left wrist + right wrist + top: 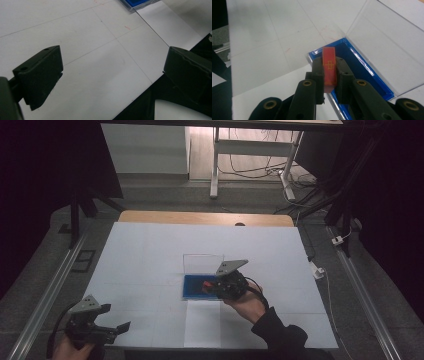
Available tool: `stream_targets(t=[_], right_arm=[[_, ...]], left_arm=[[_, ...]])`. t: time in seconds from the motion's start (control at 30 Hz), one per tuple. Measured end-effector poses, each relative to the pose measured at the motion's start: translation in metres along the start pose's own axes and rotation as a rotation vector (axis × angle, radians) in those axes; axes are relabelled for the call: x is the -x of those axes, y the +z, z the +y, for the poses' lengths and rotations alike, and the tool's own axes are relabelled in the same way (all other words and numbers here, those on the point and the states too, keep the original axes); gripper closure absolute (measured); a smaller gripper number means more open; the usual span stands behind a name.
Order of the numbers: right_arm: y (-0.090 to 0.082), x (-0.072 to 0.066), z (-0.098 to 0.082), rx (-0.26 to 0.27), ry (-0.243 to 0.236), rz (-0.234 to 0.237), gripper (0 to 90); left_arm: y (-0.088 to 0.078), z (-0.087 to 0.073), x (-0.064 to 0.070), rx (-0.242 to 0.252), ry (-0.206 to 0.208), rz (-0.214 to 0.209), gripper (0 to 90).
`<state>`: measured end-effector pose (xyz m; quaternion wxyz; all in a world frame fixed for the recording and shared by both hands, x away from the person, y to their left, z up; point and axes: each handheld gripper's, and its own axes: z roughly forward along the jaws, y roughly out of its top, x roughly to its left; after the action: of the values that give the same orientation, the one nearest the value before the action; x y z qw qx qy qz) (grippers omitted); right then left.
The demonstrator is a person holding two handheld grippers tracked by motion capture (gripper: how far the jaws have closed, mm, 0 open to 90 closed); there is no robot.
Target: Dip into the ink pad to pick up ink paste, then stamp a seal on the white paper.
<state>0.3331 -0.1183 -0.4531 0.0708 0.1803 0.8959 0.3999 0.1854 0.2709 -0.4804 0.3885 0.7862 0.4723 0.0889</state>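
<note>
High view: my right gripper [214, 285] hangs over the blue-lined clear case [192, 292], whose transparent lid [202, 262] stands open beyond my fingertips; a red block [206, 284] sits between my jaws. My left gripper [112, 329] rests well apart at the near-left edge of the white table sheet [150, 250], jaws spread.

Left gripper view: my two black fingers [41, 75] stand wide apart with bare sheet [100, 62] between them; a corner of the case [136, 3] lies far ahead.

Right gripper view: my fingers [318, 72] are clamped on both long sides of the red block [329, 66], which bears a thin yellow outline and cross. The case's blue floor [362, 70] lies directly beneath and ahead, its lid [384, 42] raised to the right.
</note>
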Motion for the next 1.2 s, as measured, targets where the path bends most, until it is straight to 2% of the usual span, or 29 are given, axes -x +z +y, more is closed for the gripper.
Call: stream_targets(t=[0.53, 0.8, 0.97, 1.2], right_arm=[[-0.021, -0.02, -0.015, 0.003, 0.004, 0.045, 79.7], [-0.021, -0.029, -0.02, -0.01, -0.006, 0.054, 79.6], [-0.019, -0.029, -0.022, -0.024, -0.011, 0.051, 79.7], [-0.009, -0.034, -0.024, -0.052, -0.09, 0.074, 79.7]], left_arm=[[0.0, 0.0, 0.0, 0.0, 0.001, 0.0, 2.7], [0.0, 0.001, -0.001, 0.002, -0.001, -0.004, 2.7], [0.001, 0.001, 0.0, -0.001, 0.005, -0.001, 2.7], [0.001, 0.001, 0.0, 0.0, 0.002, -0.003, 2.7]])
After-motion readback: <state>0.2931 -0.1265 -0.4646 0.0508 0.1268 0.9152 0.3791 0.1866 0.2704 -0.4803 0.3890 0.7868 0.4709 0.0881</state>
